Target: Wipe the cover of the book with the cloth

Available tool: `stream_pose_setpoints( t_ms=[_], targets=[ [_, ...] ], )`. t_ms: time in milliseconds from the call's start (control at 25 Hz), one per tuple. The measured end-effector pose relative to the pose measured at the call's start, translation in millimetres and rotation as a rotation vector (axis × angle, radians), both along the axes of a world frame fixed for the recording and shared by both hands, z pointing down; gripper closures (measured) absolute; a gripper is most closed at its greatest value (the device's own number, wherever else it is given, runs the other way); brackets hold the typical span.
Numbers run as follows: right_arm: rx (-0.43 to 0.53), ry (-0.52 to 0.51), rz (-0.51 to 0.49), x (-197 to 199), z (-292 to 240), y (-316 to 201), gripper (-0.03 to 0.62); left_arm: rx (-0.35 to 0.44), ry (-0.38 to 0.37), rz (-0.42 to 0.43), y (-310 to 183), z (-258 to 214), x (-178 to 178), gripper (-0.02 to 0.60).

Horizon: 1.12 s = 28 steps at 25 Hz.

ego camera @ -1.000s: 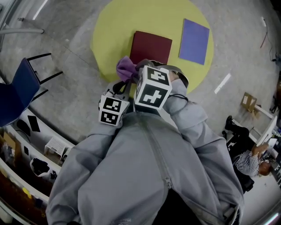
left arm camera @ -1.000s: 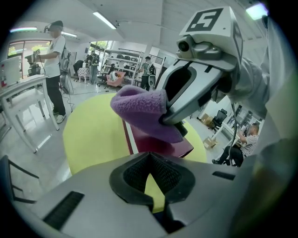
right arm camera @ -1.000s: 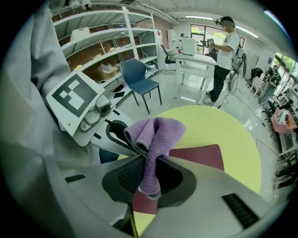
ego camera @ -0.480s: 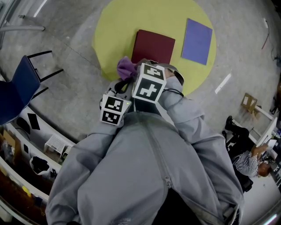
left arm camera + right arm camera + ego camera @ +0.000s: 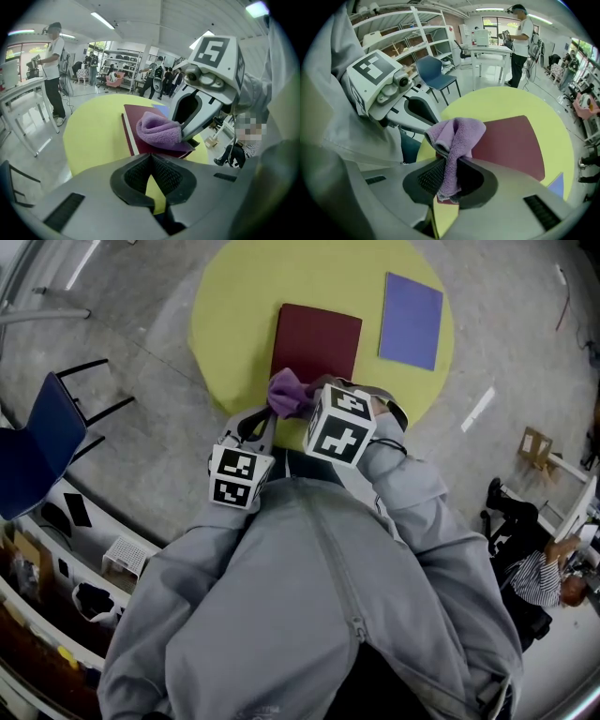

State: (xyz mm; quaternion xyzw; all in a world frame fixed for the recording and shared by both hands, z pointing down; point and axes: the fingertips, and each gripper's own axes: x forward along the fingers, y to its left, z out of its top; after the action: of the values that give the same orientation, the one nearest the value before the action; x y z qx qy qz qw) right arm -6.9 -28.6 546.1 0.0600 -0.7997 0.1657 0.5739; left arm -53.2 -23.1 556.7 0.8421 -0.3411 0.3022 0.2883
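Purple cloth clamped in the right gripper's jaws and resting on the near end of the maroon book lying flat on the yellow table, left gripper's jaws closed, empty, just beside.

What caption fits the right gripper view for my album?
The right tool pinches a purple cloth at the dark red book's near edge, on a yellow table.

A blue sheet lies on the yellow table, blue chair apart.
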Motion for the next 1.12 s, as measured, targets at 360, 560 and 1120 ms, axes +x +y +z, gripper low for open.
stream_pose_setpoints(
  t_ms=[360,560,1120],
  targets=[
    [-0.019,0.037,0.063,41.5,3.4,15.5,0.511,-0.007,0.005,0.009,1.5,-2.2,4.2,0.564],
    [-0.026,0.053,0.096,60.7,3.3,22.0,0.511,-0.006,-0.001,0.015,2.6,-3.2,4.3,0.563],
    [-0.055,0.107,0.186,106.5,10.1,41.3,0.511,-0.004,-0.014,0.037,5.1,-2.6,9.3,0.563]
  ],
)
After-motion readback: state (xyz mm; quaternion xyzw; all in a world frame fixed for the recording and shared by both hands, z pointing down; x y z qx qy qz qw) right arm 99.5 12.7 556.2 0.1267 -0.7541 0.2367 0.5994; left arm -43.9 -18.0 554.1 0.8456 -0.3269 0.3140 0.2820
